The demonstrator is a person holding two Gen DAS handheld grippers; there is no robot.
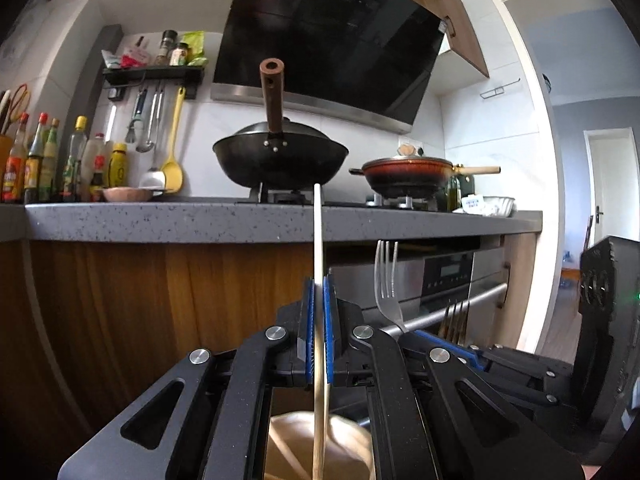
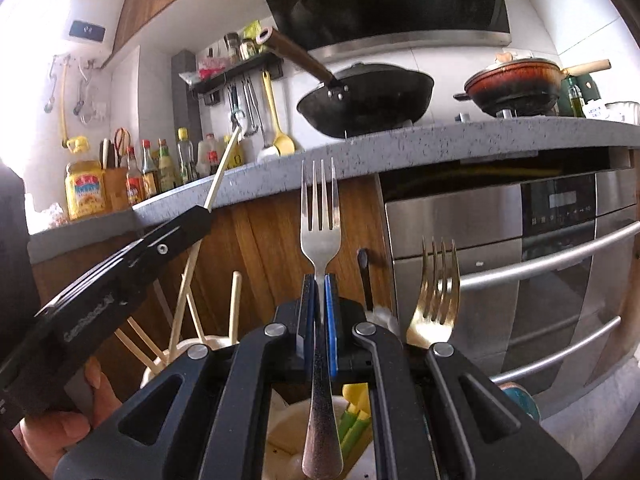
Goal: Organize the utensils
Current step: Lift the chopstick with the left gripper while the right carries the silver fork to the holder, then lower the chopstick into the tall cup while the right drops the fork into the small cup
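Note:
My left gripper [image 1: 318,284] is shut on a pale wooden chopstick [image 1: 318,240] that stands upright between its blue pads. In the right wrist view the same left gripper [image 2: 206,212] reaches in from the left with the chopstick [image 2: 224,164] slanting up. My right gripper [image 2: 320,284] is shut on the neck of a silver fork [image 2: 320,220], tines up, handle running back under the camera. That fork [image 1: 386,280] also shows in the left wrist view, with the right gripper [image 1: 404,332] below it. A gold fork [image 2: 436,300] stands beside it, tines up.
A white holder [image 2: 200,346] below holds several chopsticks. The grey counter [image 1: 180,220] carries a black wok [image 1: 280,160], a red lidded pan [image 1: 408,172] and bottles [image 1: 48,160]. A steel oven [image 2: 520,260] sits under the counter. A hand [image 2: 60,420] grips the left gripper.

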